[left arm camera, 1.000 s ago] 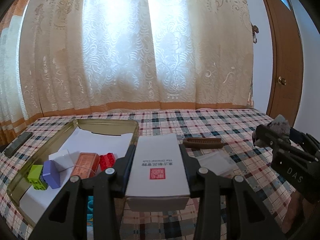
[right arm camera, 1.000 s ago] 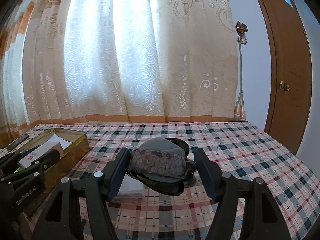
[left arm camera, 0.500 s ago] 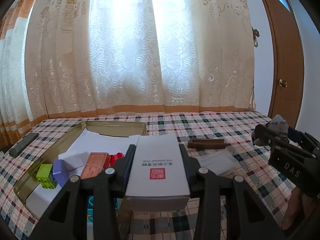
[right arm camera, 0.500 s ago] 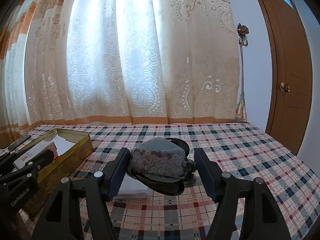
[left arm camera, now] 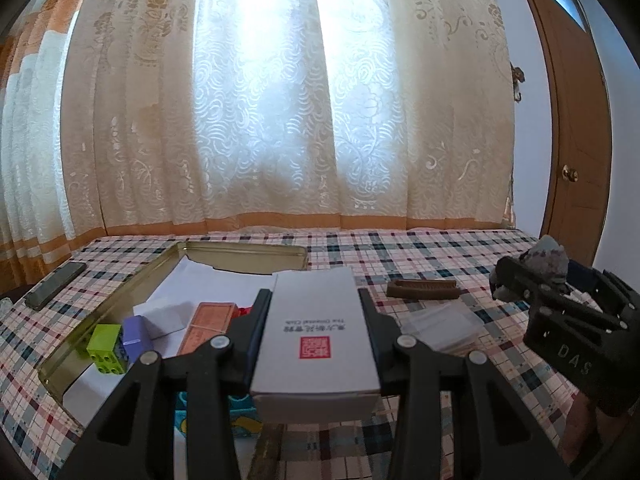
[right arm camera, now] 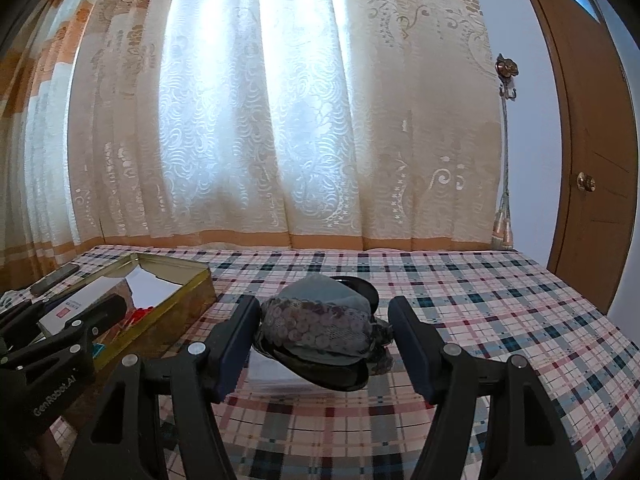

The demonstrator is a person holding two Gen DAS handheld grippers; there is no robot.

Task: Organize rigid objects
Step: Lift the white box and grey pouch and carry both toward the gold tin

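My left gripper (left arm camera: 314, 312) is shut on a white box with a red seal (left arm camera: 316, 332) and holds it above the near right edge of the gold tin (left arm camera: 240, 249). The tin holds a green brick (left arm camera: 105, 344), a purple brick (left arm camera: 136, 334), an orange box (left arm camera: 208, 320), a red brick and white paper. My right gripper (right arm camera: 324, 320) is shut on a grey lace-trimmed hair clip (right arm camera: 320, 328) above the checked cloth; it also shows in the left wrist view (left arm camera: 560, 320). The left gripper shows at the left of the right wrist view (right arm camera: 80, 320).
A brown comb (left arm camera: 422, 289) and a clear plastic case (left arm camera: 440, 324) lie on the checked cloth (right arm camera: 500, 300) right of the tin. A dark remote (left arm camera: 56, 285) lies far left. A teal item sits under my left gripper. Curtains stand behind, a door at right.
Both grippers have lifted a little with their loads, so the table sits lower in both views. Grips are unchanged.
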